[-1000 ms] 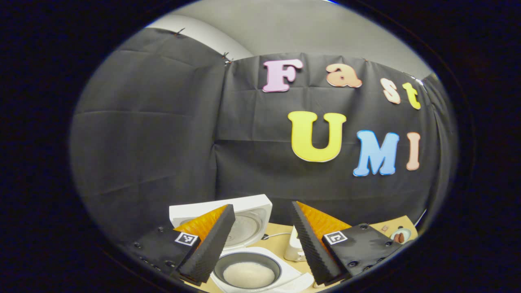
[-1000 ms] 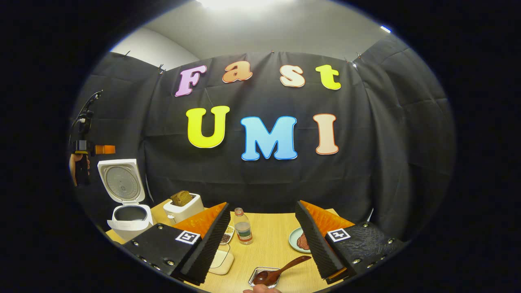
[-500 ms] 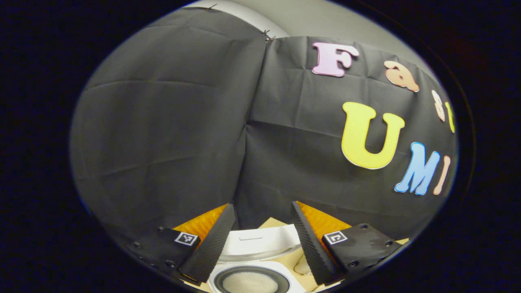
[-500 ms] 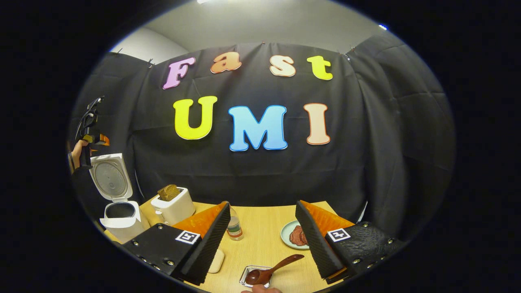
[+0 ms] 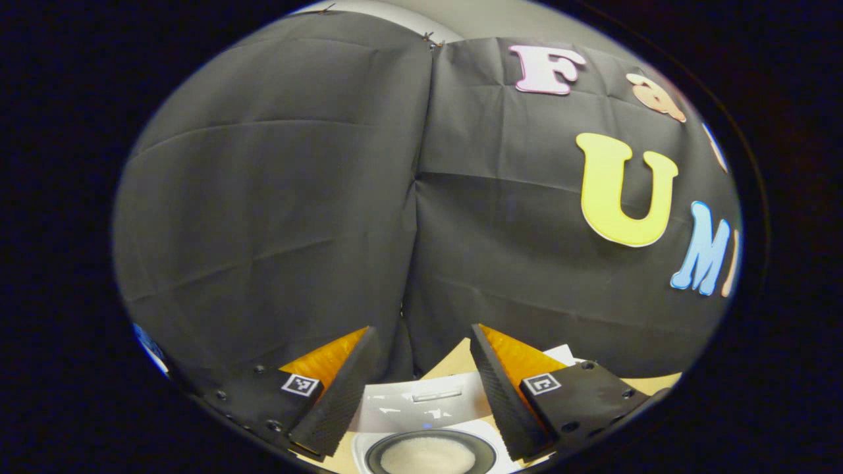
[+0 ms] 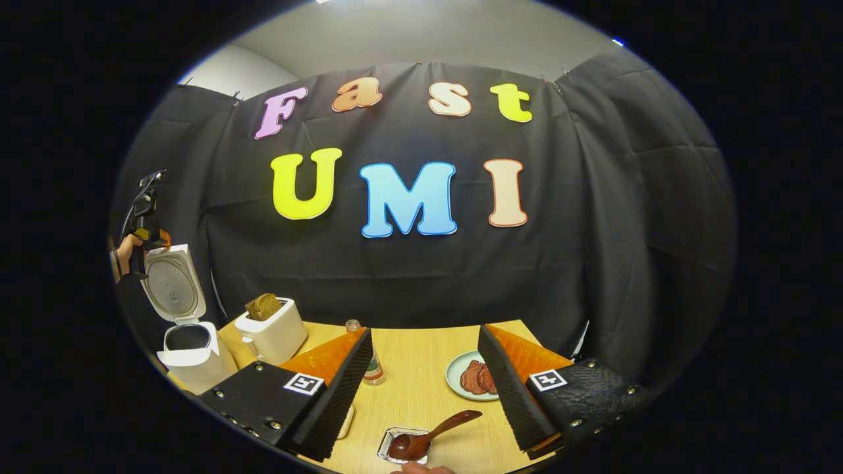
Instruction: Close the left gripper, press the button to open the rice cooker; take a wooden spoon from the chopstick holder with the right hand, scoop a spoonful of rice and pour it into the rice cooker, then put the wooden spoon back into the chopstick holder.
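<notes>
Rice cooker (image 6: 184, 329) stands at the table's (image 6: 421, 382) left end, lid raised. Left gripper (image 5: 418, 388) is held above it, jaws wide apart, empty. Right gripper (image 6: 425, 388) likewise gapes empty over the wooden spoon (image 6: 428, 434), whose bowl rests in a small tray (image 6: 395, 444). Chopstick holder cannot be made out.

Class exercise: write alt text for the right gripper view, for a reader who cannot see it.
An open right gripper hangs over a wooden table, with a wooden spoon resting in a small clear dish just ahead. Far left stands a white rice cooker, lid raised, beside a toaster.
</notes>
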`<act>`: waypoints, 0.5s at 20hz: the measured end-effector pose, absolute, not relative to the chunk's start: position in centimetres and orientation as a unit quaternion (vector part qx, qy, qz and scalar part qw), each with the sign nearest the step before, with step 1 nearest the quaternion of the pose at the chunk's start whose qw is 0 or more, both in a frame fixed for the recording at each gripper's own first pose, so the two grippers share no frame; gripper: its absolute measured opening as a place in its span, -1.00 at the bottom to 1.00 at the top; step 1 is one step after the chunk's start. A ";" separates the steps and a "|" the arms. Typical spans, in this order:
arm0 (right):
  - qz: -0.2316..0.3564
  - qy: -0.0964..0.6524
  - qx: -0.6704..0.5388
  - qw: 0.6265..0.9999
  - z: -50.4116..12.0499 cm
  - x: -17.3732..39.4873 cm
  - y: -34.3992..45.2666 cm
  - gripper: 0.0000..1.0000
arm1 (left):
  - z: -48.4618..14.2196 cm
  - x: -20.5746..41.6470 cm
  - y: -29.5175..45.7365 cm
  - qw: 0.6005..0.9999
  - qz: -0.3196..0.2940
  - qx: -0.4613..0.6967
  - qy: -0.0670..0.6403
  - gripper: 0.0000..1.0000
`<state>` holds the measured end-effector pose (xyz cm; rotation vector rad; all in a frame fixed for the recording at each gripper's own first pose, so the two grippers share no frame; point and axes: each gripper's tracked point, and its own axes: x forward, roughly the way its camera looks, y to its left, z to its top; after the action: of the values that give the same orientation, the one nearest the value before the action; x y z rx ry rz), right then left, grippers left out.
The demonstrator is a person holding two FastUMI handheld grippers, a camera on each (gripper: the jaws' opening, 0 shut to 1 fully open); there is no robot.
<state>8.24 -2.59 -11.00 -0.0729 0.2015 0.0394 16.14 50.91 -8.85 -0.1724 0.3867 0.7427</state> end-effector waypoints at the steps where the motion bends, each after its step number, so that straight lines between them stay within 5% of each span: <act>1: 0.024 0.101 -0.036 0.994 -11.0 8.2 -2.2 0.95 | -8.8 15.5 50.2 0.912 0.358 -0.079 0.183 0.92; 10: 0.074 0.087 -0.025 0.993 -9.6 8.0 0.4 0.95 | -10.1 10.7 42.9 0.929 0.322 -0.077 0.167 0.93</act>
<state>8.01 0.43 -9.61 -0.0507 0.1749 0.1484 10.67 42.85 -10.11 -0.1583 0.3416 0.6596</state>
